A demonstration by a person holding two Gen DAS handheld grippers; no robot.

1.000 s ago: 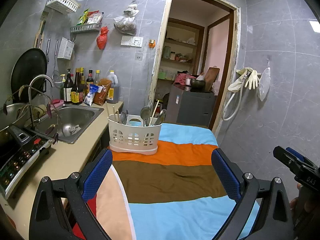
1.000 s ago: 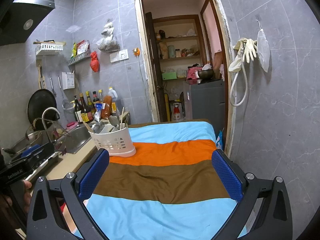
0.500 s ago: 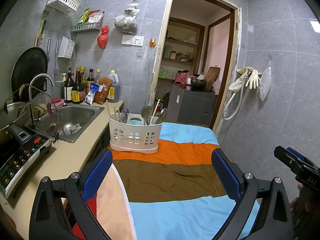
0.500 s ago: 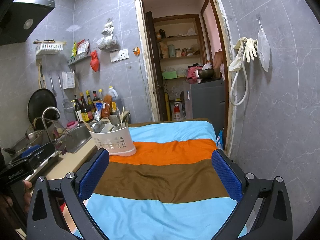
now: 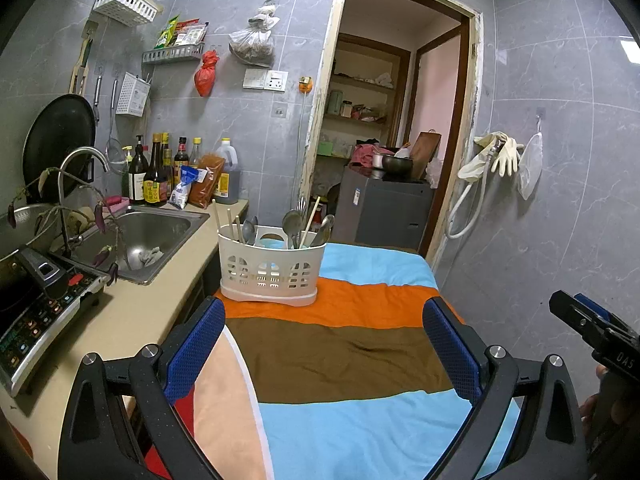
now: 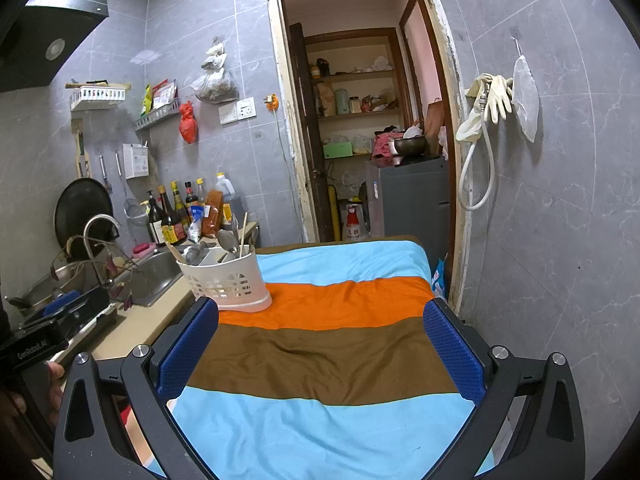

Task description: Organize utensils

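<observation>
Comparing with a second ago, almost nothing shifts: my left gripper (image 5: 324,344) and right gripper (image 6: 320,344) both hover spread wide, empty, over the soft striped cloth (image 5: 340,356). Spoons (image 5: 291,224) and chopsticks (image 5: 310,216) stand in the white perforated plastic caddy (image 5: 270,270) on the orange band beside the steel sink (image 5: 148,236). Stage unclear.

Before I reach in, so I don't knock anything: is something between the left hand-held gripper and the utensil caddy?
Nothing visible. Only bare striped cloth lies between the open left hand-held gripper and the white utensil caddy.
</observation>
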